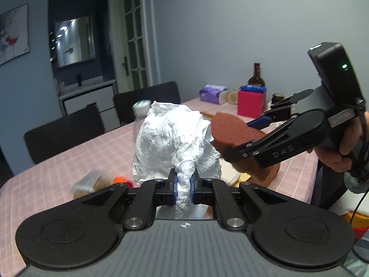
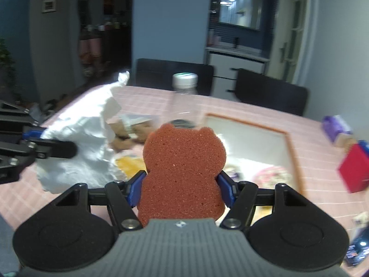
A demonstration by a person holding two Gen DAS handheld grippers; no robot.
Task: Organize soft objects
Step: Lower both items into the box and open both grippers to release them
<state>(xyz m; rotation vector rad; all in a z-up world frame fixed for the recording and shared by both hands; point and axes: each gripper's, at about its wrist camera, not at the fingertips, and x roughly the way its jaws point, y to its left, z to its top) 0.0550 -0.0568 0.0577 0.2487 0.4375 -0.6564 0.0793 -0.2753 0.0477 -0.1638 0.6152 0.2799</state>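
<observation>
Left claw [image 1: 183,190] pinching crumpled white tissue [image 1: 175,143], right claw [image 2: 181,190] clamping bear-shaped sponge [image 2: 182,168], both tilted downward

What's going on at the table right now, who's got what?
A person holds a tool in each hand above the pink checked tablecloth. The left tool is shut on a crumpled white paper towel; the right tool is clamped on a brown bear-shaped sponge. Both soft things are lifted off the table, beside a clear bottle and a framed tray.

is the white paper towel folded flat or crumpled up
Crumpled: the white paper towel bunches in wrinkled folds, pinched by the left gripper.
</observation>
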